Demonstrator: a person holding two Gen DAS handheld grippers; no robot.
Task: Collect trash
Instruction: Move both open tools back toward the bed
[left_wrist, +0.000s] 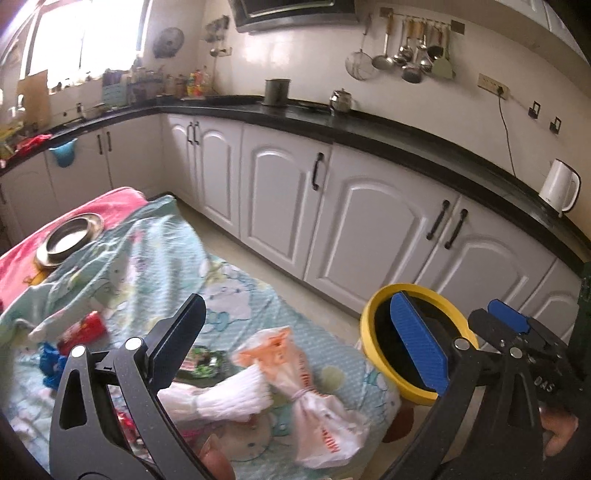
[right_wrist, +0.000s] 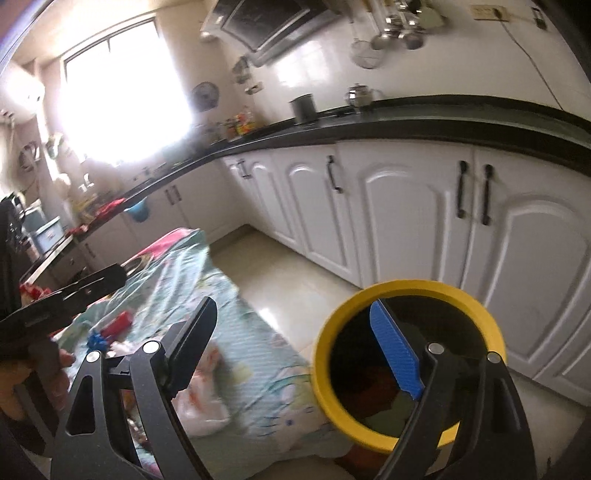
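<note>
A table under a pale green cartoon cloth (left_wrist: 155, 258) carries the trash: a white plastic bag with orange print (left_wrist: 314, 417), a crumpled white wad (left_wrist: 229, 398), a dark green wrapper (left_wrist: 201, 363), a red wrapper (left_wrist: 83, 330) and a blue scrap (left_wrist: 50, 363). A yellow-rimmed bin (left_wrist: 373, 321) stands off the table's right end, its dark inside holding some scraps (right_wrist: 380, 391). My left gripper (left_wrist: 298, 299) hangs open above the bag, nothing between its fingers. My right gripper (right_wrist: 293, 306) is open and empty beside the bin's rim (right_wrist: 406, 291); it also shows as the right gripper (left_wrist: 509, 321) in the left wrist view.
A steel plate (left_wrist: 70, 240) lies on a pink cloth at the table's far end. White cabinets (left_wrist: 369, 229) under a black counter (left_wrist: 369, 127) run behind, with a white kettle (left_wrist: 559, 186). A strip of tiled floor (right_wrist: 280, 288) separates table and cabinets.
</note>
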